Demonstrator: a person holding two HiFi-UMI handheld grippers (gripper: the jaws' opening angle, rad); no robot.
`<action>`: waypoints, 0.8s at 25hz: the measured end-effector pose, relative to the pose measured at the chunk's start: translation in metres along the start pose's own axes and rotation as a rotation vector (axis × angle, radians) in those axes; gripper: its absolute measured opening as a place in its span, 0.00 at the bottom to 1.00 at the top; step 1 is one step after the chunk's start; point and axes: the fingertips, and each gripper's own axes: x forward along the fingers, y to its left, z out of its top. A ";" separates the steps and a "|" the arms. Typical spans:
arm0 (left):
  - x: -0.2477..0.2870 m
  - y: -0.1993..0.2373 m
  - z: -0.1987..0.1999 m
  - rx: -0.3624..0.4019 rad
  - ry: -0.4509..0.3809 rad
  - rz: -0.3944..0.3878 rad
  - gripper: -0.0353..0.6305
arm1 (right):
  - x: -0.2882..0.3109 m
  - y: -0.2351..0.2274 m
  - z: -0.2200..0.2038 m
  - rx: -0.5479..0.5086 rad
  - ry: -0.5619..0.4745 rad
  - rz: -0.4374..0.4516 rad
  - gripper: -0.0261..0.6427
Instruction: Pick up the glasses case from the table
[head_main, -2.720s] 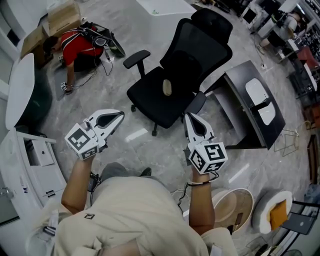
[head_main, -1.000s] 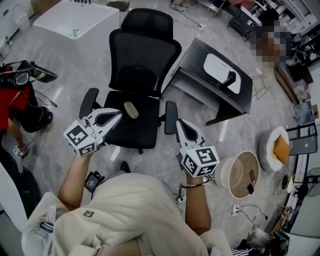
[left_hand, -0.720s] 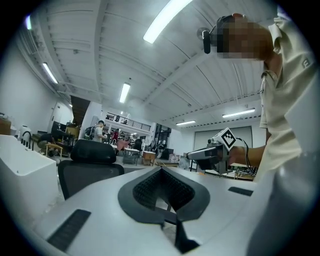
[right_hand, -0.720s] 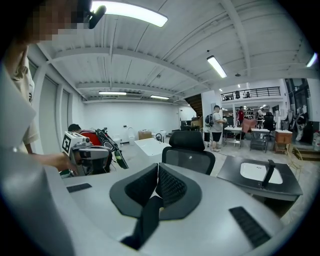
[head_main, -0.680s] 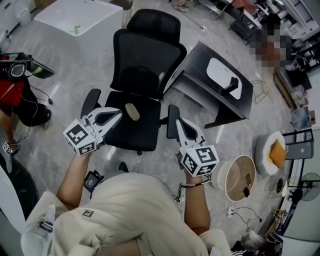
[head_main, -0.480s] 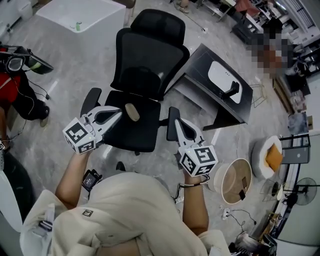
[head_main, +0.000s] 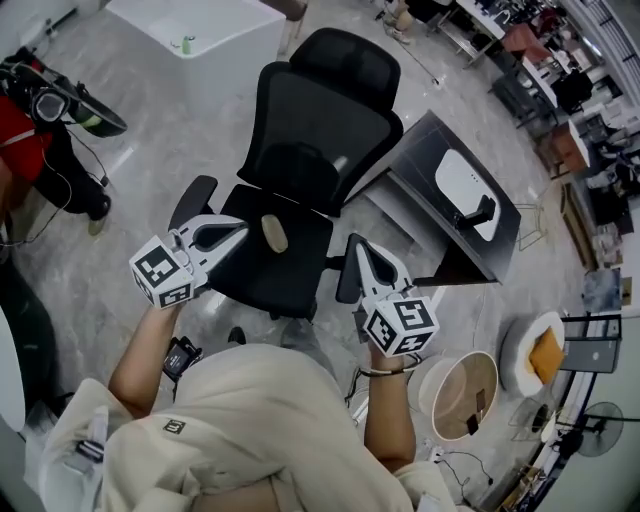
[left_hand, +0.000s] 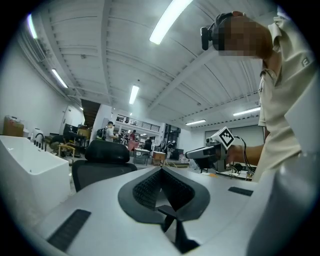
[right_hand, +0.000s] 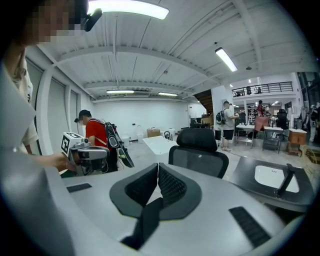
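A beige oval object (head_main: 272, 234), possibly the glasses case, lies on the seat of a black office chair (head_main: 300, 170). My left gripper (head_main: 243, 226) hangs just left of it above the seat, shut with nothing in it. My right gripper (head_main: 357, 242) is over the chair's right armrest, also shut and empty. In the left gripper view the jaws (left_hand: 161, 169) meet at the tip, with the chair's headrest (left_hand: 107, 152) beyond. In the right gripper view the jaws (right_hand: 158, 165) meet, pointing at the chair back (right_hand: 197, 150).
A dark desk (head_main: 420, 175) stands right of the chair, bearing a white rounded panel (head_main: 462, 185) and a black bar (head_main: 480, 212). A white table (head_main: 215, 35) is at the top left. A person in red (head_main: 25, 130) stands left. A round basket (head_main: 462, 395) sits lower right.
The chair and desk have slid right and down in the head view as the person faces them. Both grippers have moved a little and stay shut.
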 end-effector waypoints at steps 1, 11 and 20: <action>0.000 0.004 0.001 0.001 0.002 0.027 0.07 | 0.007 -0.004 0.000 0.000 0.000 0.020 0.08; 0.012 0.033 0.005 0.019 0.034 0.235 0.07 | 0.072 -0.042 0.020 -0.033 0.017 0.229 0.08; 0.029 0.037 -0.010 0.003 0.063 0.294 0.07 | 0.102 -0.056 0.017 -0.031 0.042 0.322 0.08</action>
